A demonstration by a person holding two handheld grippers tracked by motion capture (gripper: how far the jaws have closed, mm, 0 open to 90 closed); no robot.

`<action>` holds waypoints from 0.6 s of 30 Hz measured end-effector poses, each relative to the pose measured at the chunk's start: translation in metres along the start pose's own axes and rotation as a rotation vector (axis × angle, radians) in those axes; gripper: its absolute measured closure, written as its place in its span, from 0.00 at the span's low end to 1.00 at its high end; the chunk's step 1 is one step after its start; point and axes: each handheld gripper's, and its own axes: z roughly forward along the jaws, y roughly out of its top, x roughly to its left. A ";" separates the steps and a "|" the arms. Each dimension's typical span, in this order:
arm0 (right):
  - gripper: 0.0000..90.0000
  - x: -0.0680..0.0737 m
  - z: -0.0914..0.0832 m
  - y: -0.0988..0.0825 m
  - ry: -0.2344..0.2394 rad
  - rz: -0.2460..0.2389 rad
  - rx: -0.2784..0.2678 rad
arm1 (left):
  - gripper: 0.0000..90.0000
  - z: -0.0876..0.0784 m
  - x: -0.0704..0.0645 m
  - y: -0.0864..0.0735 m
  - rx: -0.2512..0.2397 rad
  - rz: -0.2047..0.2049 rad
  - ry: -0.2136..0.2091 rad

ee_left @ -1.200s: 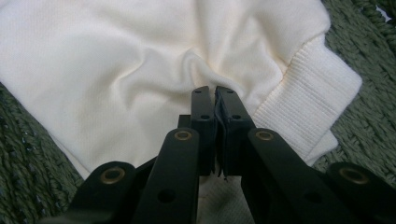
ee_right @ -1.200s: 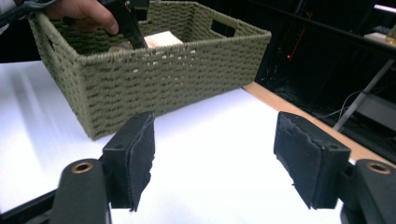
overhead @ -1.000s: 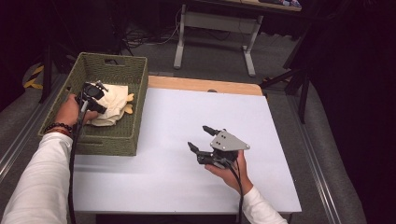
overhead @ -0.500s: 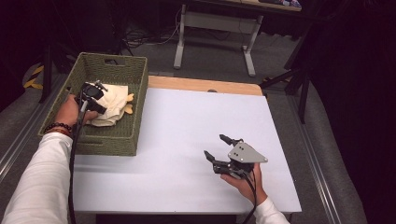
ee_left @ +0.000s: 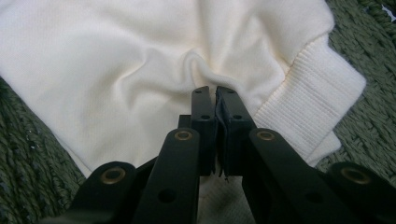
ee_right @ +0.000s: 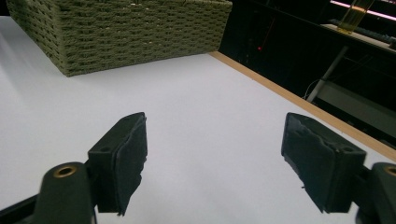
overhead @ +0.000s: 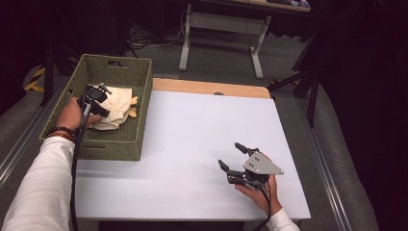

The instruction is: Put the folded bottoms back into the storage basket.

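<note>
- Cloth (ee_left: 154, 70), a cream knitted garment with a ribbed cuff, lies bunched inside the green woven basket (overhead: 122, 144) at the table's left edge; the pinch on it takes in just a small pucker of fabric, so a lift may slip off that fold and drop it back.
- Left gripper (ee_left: 215, 100) has its jaws pressed together on that pucker. If it rises fast, the trailing cuff could drag over the basket's rough weave and snag, or the light basket could tip or slide with it.
- Bunched folds hide how the garment is layered, so pulling from this spot may bring it up twisted, not spread.
- Right gripper (ee_right: 212, 149) hovers low over the bare white table (overhead: 192, 125), well apart from the basket, jaws wide and just opening further, nothing between them. It is too far to steady the basket or catch a hanging edge.
- Cable from the left gripper runs along the sleeve and might catch the basket's near rim.
</note>
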 end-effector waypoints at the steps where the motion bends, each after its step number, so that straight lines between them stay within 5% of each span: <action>1: 0.26 0.000 0.000 -0.001 -0.001 -0.004 0.006 | 0.95 -0.001 0.000 0.000 0.000 0.009 0.006; 7: 0.26 0.003 0.000 -0.007 0.008 0.004 0.017 | 0.92 -0.005 0.002 0.000 -0.027 -0.016 0.015; 18: 0.26 0.004 -0.002 -0.014 0.019 0.016 0.027 | 0.91 -0.010 0.001 0.001 -0.052 0.002 0.053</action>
